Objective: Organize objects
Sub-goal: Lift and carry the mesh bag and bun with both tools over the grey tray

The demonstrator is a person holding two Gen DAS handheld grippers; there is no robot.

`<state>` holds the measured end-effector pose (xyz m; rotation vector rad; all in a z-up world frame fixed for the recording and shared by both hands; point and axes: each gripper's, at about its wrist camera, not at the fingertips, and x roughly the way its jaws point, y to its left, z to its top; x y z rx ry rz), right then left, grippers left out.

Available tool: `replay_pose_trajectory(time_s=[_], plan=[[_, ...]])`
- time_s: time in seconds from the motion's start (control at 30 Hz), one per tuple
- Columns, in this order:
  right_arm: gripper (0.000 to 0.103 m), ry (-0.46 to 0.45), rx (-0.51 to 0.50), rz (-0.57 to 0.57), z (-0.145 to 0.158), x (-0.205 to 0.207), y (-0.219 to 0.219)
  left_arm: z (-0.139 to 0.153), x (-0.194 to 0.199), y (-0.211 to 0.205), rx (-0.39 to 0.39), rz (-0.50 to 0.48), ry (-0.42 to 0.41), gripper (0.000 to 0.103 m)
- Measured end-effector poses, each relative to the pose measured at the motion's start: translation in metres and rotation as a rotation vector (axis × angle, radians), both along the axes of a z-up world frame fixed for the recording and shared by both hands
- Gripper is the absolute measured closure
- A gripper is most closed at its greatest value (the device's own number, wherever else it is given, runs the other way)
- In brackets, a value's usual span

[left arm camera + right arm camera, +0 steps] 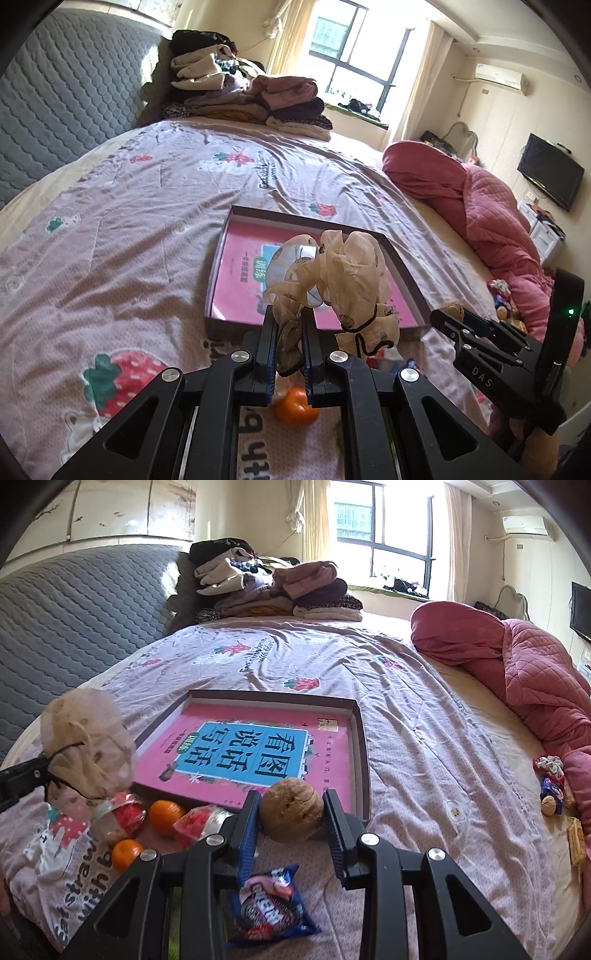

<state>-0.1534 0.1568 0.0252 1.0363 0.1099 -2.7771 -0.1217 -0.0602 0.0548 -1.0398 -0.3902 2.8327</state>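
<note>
My left gripper (289,314) is shut on a sheer beige scrunchie (343,273), held above the near edge of a shallow brown box (406,266) with a pink book (240,266) inside. The scrunchie also shows at the left of the right wrist view (88,738). My right gripper (291,805) is shut on a walnut (291,808), just before the box's near edge (364,746). The right gripper also shows at the right of the left wrist view (443,317), with the walnut (453,308) at its tip.
On the bedsheet near me lie two tangerines (166,816) (125,853), red wrapped snacks (122,812), and a blue cookie packet (269,904). More snacks (552,786) lie by the pink quilt (535,675). Folded clothes (277,587) are stacked at the headboard.
</note>
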Motion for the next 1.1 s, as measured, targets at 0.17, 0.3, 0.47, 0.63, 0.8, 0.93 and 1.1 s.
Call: replay_pose_trajectory(time_s=[0.17, 0.3, 0.47, 0.63, 0.8, 0.93, 1.1], plan=[[0.069, -0.056, 0.021, 0.001, -0.007, -0.029, 0.001, 0.002, -0.027, -0.011, 0.007, 0.025, -0.025, 0.092], [0.069, -0.114, 0.028, -0.001, -0.02, -0.05, 0.004, 0.003, -0.046, -0.015, -0.002, 0.046, -0.047, 0.092], [0.069, -0.149, 0.033, 0.003, -0.03, -0.065, 0.007, -0.009, -0.072, -0.015, -0.017, 0.051, -0.097, 0.092], [0.069, -0.176, 0.049, 0.011, -0.042, -0.078, 0.002, -0.03, -0.094, -0.015, -0.038, 0.058, -0.176, 0.091], [0.069, -0.192, 0.059, 0.006, -0.052, -0.087, 0.0, -0.046, -0.11, -0.02, -0.049, 0.064, -0.221, 0.091], [0.069, -0.204, 0.068, 0.005, -0.059, -0.093, -0.003, -0.058, -0.123, -0.019, -0.067, 0.061, -0.259, 0.091], [0.069, -0.221, 0.074, 0.004, -0.067, -0.097, -0.003, -0.071, -0.134, -0.016, -0.091, 0.058, -0.301, 0.09]])
